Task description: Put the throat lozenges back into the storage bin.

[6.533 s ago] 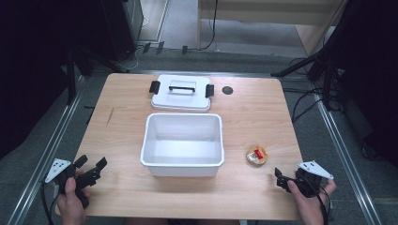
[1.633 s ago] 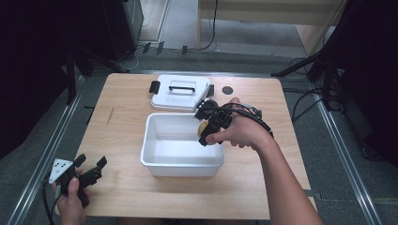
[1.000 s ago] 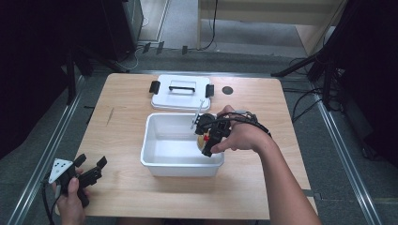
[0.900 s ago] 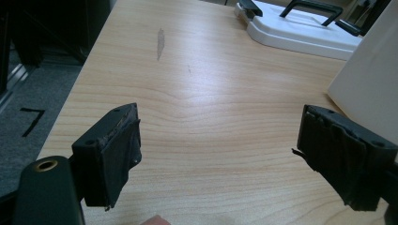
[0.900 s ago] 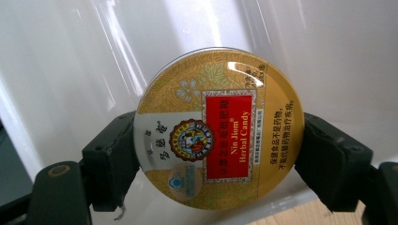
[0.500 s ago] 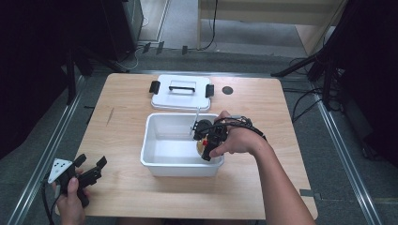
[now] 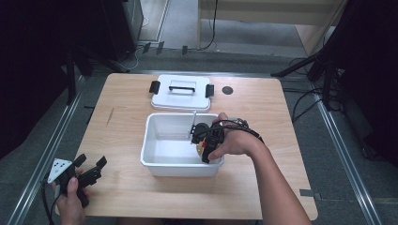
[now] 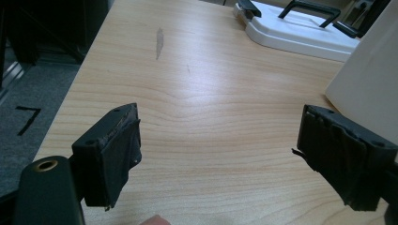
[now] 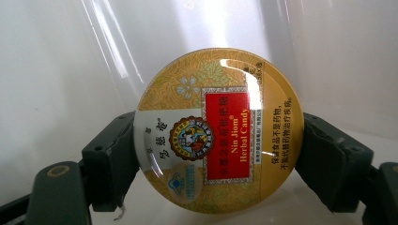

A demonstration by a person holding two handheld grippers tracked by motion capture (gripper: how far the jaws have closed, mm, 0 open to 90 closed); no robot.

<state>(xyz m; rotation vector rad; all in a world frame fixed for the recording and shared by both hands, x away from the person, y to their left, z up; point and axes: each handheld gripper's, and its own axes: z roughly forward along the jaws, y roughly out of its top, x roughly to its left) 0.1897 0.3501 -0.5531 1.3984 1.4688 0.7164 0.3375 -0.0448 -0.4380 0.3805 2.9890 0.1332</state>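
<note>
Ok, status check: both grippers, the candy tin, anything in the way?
Right gripper shut on candy tin, inside white bin at its right side. Left gripper open, empty, over table. Lid off, behind bin. Nothing blocking.

worktop (image 7: 126, 117): light wood, you see a dark streak near its left edge | lid (image 7: 180, 93): white, black handle and side clips, lying flat at the far side | black disc (image 7: 227, 90): set in the worktop just right of the lid | floor (image 7: 328, 140): grey, cables at right
</note>
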